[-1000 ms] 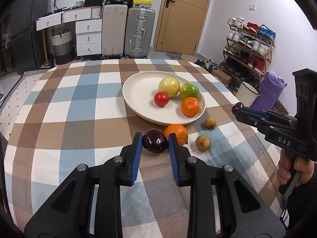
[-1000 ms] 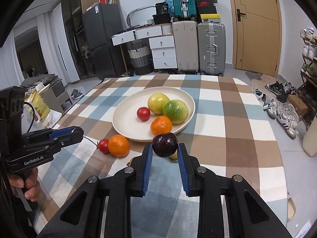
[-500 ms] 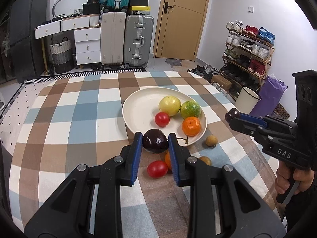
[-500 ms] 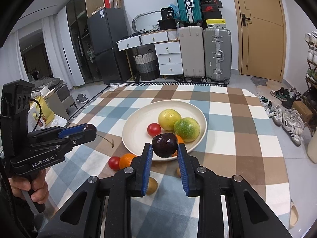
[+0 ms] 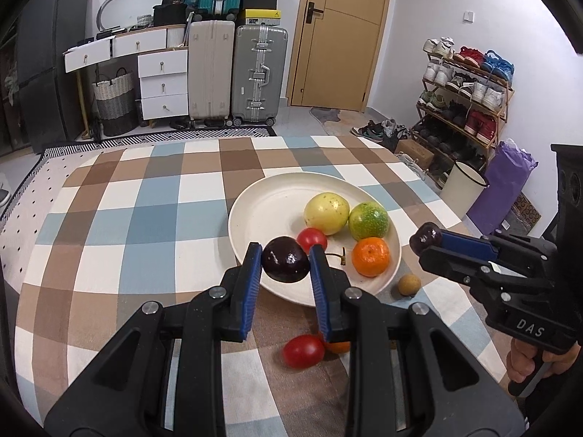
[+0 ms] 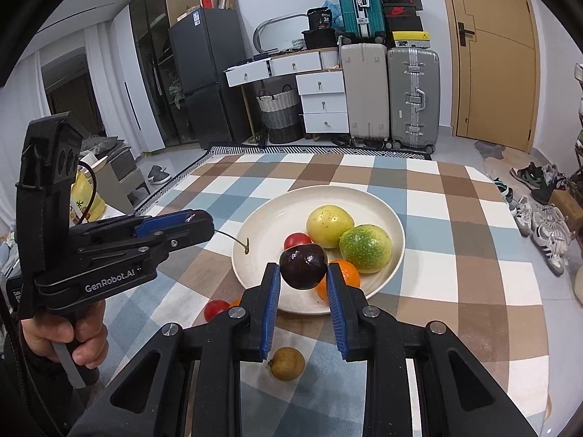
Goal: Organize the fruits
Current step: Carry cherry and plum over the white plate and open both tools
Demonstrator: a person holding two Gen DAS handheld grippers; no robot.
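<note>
My left gripper is shut on a dark purple plum with a stem, held above the near rim of the cream plate. My right gripper is shut on a second dark plum, also over the plate's near edge. On the plate lie a yellow fruit, a green fruit, a tomato and an orange. On the cloth below are a red tomato, an orange half hidden by a finger, and a brown longan.
The checked tablecloth covers a round table; its left half is bare. A second longan lies under the right gripper. A person's hand holds the left gripper's handle. Suitcases, drawers and a shoe rack stand beyond the table.
Both grippers have moved forward toward the plate with their plums. The loose tomato and orange on the cloth now sit beneath the left fingers. Neither grip has changed.
</note>
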